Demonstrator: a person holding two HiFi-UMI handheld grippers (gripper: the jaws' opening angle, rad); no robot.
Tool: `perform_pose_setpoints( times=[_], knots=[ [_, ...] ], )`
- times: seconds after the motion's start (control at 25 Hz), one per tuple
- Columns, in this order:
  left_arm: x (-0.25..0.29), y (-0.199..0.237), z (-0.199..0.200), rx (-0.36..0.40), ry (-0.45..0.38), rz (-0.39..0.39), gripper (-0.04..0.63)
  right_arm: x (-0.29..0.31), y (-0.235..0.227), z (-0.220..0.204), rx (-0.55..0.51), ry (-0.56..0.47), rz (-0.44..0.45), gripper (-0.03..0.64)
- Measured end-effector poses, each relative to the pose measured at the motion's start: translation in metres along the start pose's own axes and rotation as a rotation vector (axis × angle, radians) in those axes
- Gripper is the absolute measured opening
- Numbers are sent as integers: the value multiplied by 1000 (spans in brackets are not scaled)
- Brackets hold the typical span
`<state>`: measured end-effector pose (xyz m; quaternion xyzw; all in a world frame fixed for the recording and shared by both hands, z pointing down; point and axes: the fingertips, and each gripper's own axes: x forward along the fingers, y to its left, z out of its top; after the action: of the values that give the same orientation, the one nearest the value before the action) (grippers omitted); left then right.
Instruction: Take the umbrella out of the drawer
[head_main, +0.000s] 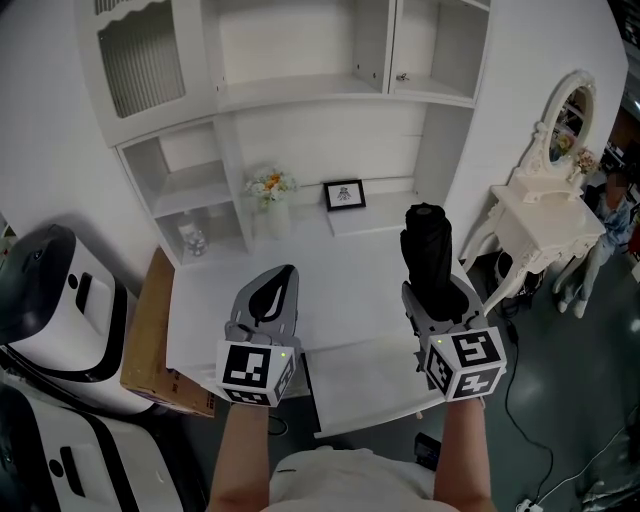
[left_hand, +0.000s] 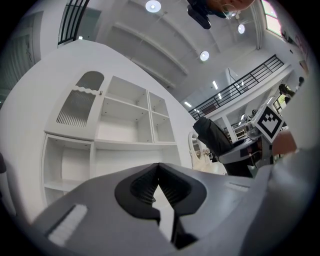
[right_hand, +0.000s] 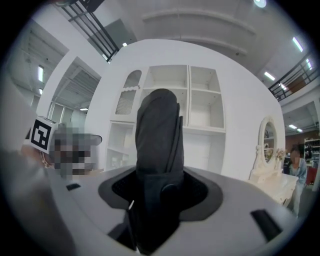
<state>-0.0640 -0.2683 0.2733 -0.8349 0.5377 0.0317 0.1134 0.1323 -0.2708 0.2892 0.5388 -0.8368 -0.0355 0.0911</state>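
A folded black umbrella (head_main: 427, 252) stands upright above the white desk (head_main: 340, 280), and my right gripper (head_main: 437, 296) is shut on its lower part. In the right gripper view the umbrella (right_hand: 157, 140) fills the space between the jaws of the right gripper (right_hand: 157, 192) and rises well past them. The white drawer (head_main: 372, 385) stands pulled out under the desk's front edge, below both hands. My left gripper (head_main: 283, 272) hovers over the desk to the left, with its fingertips together and nothing between them. From the left gripper (left_hand: 159, 166) view the umbrella (left_hand: 212, 137) shows at the right.
A flower vase (head_main: 270, 192), a small picture frame (head_main: 344, 194) and a glass jar (head_main: 192, 238) stand at the back of the shelf unit. A cardboard box (head_main: 158, 340) leans left of the desk. A white dressing table (head_main: 535, 222) with a mirror stands right, a person (head_main: 612, 215) beyond it.
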Motion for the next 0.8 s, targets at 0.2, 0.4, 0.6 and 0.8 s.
perform_pose_setpoints(
  times=[0.2,0.4,0.6,0.8],
  knots=[
    [0,3,10,5,-21,4,10,-10,-5,17,9,-40,-41,239],
    [0,8,20,13,-39,10,11,-17,-11,28,-8,-61,-69,239],
    [0,8,24,17,-49,15,11,-22,-18,30,-2,-78,-86,239],
    [-1,8,30,25,-61,18,10,-24,-22,30,13,-86,-89,239]
  ],
)
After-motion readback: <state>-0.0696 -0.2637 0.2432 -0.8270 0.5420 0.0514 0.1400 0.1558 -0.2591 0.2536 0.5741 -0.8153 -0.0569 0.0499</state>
